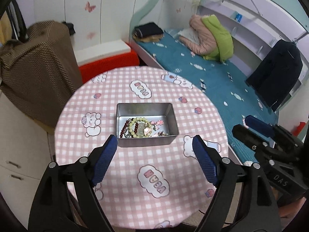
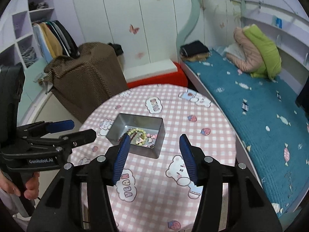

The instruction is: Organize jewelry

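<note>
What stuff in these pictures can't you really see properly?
- Jewelry pile, left wrist view: too small and tangled to count pieces.
- Same jewelry, right wrist view: the right gripper's left finger covers part.
- Metal tin: its near inside corner is hidden by its own wall.
- Round table: the near edge is cut off by the left gripper.

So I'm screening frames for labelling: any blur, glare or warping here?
Left wrist view: strong fisheye bending, dark corners, metal tin floor glares, jewelry readable. Right wrist view: same warping, red box and far wall slightly smeared, left gripper sharp.
</note>
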The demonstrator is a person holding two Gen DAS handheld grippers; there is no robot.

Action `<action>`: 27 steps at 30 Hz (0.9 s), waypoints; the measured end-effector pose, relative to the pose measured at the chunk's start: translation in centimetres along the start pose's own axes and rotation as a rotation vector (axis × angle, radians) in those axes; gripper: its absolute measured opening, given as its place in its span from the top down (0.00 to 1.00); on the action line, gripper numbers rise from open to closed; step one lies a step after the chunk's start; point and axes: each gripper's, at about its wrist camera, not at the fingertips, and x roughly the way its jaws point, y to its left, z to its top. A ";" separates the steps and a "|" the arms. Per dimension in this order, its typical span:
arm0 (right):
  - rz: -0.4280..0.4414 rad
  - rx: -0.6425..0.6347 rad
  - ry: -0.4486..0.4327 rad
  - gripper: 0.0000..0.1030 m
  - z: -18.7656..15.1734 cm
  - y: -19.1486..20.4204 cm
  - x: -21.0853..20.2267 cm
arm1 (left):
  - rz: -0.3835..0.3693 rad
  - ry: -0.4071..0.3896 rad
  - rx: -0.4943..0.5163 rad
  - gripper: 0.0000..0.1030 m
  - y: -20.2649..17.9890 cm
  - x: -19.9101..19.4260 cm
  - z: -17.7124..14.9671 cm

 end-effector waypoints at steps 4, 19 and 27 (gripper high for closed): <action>0.010 -0.011 -0.061 0.43 -0.1 0.2 -3.4 | 0.021 -0.063 0.013 0.17 -2.1 -3.6 -0.8; -0.008 0.007 -0.213 0.14 -0.4 2.1 -11.4 | 0.037 -0.204 0.007 0.14 -4.4 -12.6 -2.6; -0.063 0.006 -0.278 0.10 -0.7 4.2 -13.9 | 0.029 -0.290 0.022 0.13 -4.2 -16.4 -2.6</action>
